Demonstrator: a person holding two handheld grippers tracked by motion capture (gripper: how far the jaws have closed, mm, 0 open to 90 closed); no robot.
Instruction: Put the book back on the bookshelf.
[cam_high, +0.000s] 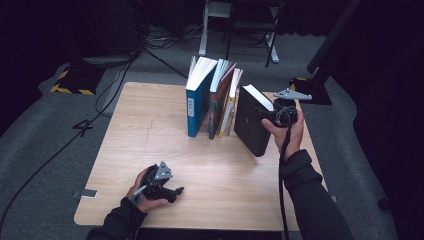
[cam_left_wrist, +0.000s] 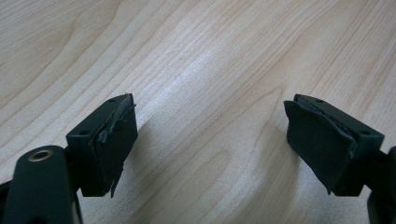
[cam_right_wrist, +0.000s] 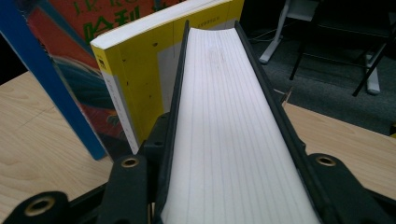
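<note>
Resting low on the table (cam_high: 150, 150), left gripper (cam_high: 161, 186): jaws spread wide, nothing between the pads (cam_left_wrist: 114, 149), just bare wood grain under them. Looks parked, kept out of the way near the front edge, well apart from the books.

Standing ahead and right of those idle jaws: blue book (cam_high: 197, 107), then orange book (cam_high: 218, 102) and yellow book (cam_high: 229, 107), upright, leaning together, fanned at the top. Likely a row being built, spines toward the person.

Clamping the black book (cam_high: 251, 125) across its thickness, right gripper (cam_high: 272, 114): one jaw on each cover, page block (cam_right_wrist: 229, 130) running straight out between them, book upright and tilted a little. Grip high on the book, probably so the bottom edge stays free to set down.

Just beside the left-hand jaw in the right gripper view: yellow book, near but apart, narrow gap. Beyond the right-hand jaw: open tabletop, then the table edge close. Room to slide toward the row, little room the other way.
</note>
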